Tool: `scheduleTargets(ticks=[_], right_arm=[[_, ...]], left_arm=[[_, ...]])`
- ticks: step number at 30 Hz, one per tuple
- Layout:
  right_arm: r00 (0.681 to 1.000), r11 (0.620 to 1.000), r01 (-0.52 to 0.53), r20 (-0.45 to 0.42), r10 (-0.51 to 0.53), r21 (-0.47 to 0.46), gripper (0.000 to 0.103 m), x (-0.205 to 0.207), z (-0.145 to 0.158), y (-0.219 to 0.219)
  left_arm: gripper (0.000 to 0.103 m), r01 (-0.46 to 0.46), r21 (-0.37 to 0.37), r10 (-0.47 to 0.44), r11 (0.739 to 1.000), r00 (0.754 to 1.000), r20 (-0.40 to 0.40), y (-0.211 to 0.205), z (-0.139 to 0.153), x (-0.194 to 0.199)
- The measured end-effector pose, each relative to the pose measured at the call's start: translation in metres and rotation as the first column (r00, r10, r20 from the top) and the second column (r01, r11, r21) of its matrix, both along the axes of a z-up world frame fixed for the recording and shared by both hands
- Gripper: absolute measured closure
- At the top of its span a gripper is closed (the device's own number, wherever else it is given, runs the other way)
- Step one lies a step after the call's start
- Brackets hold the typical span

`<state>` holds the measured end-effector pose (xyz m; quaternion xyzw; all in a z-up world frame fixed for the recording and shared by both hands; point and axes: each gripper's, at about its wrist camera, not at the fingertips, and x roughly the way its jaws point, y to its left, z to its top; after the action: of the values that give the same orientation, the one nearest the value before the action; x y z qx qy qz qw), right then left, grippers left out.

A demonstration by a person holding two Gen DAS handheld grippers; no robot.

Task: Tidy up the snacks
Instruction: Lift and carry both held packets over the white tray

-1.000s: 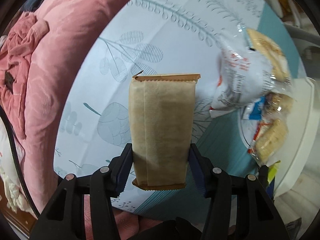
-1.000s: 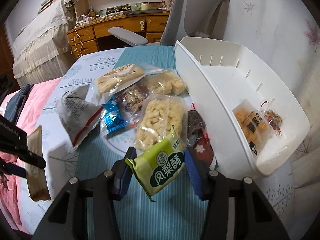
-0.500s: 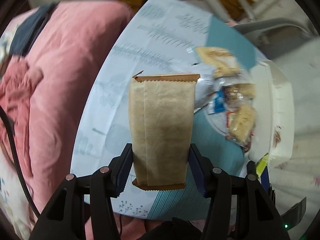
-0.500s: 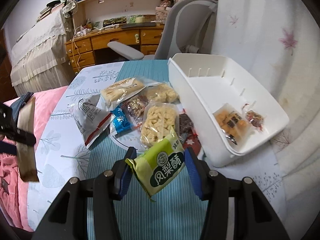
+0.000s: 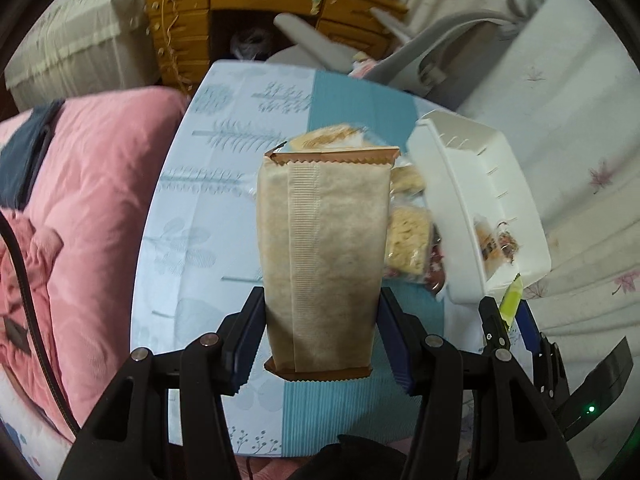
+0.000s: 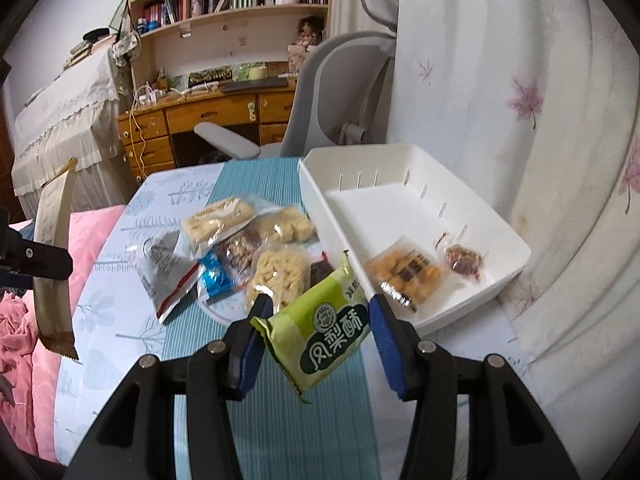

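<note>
- Left gripper (image 5: 322, 336): clamped on a tan paper-wrapped snack bar (image 5: 322, 256), held upright above the table, left of the white bin (image 5: 452, 216).
- Right gripper (image 6: 318, 334): pinched on a tilted green pastry packet (image 6: 320, 328), just left of the white bin's near end.
- Loose snack pile (image 6: 240, 248): on the table beside the bin's left wall.
- Inside the bin: an orange packet (image 6: 404, 274) and a small dark-red wrapped sweet (image 6: 464, 258).

One white bin (image 6: 416, 216), two packets inside; seven snack packets on table; two packets held aloft.
</note>
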<state>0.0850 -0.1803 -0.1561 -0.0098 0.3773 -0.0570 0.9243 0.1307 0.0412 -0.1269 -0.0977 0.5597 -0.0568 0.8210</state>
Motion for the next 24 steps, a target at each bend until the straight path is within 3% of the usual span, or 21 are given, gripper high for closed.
scheduleTargets(ticks=[10, 24], right_arm=[[0.994, 0.996, -0.091, 0.057, 0.092, -0.013, 0.052, 0.010, 0.034, -0.048], [0.989, 0.994, -0.102, 0.101, 0.105, -0.035, 0.052, 0.036, 0.066, -0.152]], left_arm=[[0.049, 0.032, 0.031, -0.035, 0.999, 0.994, 0.102, -0.077, 0.033, 0.006], [0.049, 0.106, -0.009, -0.103, 0.994, 0.980, 0.170, -0.193, 0.055, 0.038]])
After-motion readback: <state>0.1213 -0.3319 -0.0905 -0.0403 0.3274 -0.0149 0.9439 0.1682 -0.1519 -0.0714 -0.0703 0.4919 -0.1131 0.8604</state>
